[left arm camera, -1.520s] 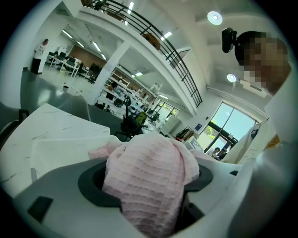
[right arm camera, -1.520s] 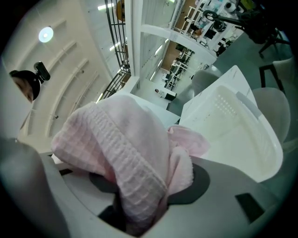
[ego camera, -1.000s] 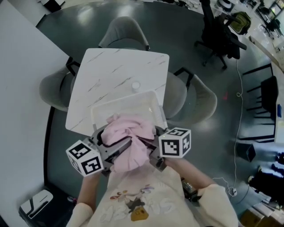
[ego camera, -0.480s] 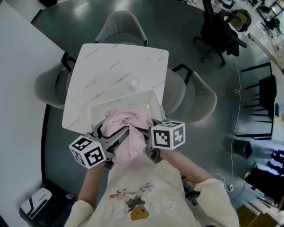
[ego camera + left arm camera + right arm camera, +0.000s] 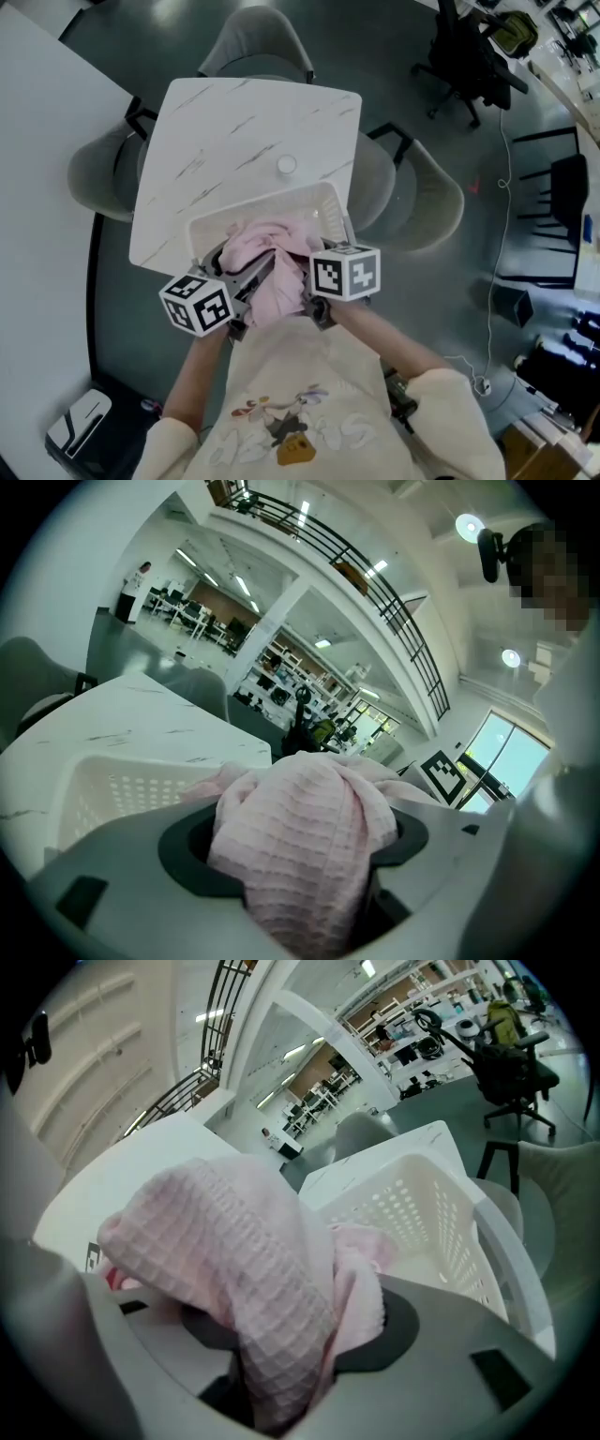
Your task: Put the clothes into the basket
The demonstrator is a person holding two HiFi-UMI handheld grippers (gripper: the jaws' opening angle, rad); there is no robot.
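Note:
A bundled pink waffle-knit cloth [image 5: 269, 255] hangs over the near side of the white perforated basket [image 5: 314, 201], which stands at the near edge of the marble table [image 5: 244, 131]. My left gripper [image 5: 246, 279] holds the cloth from the left and my right gripper [image 5: 302, 274] from the right. In the left gripper view the cloth [image 5: 305, 836] fills the space between the jaws of the left gripper [image 5: 300, 874], with the basket wall [image 5: 112, 794] just beyond. The right gripper [image 5: 281, 1344] is likewise shut on a thick fold of the cloth [image 5: 234, 1260], beside the basket [image 5: 422, 1213].
A small white round object [image 5: 286, 166] lies on the table beyond the basket. Grey chairs [image 5: 258, 37] stand around the table, one [image 5: 412, 192] at its right. A black office chair [image 5: 464, 56] is further right, and a white device [image 5: 80, 427] sits on the floor at lower left.
Both grippers have carried the pink cloth forward, and more of the bundle now lies over the basket. The two marker cubes have drawn closer to the basket's near rim.

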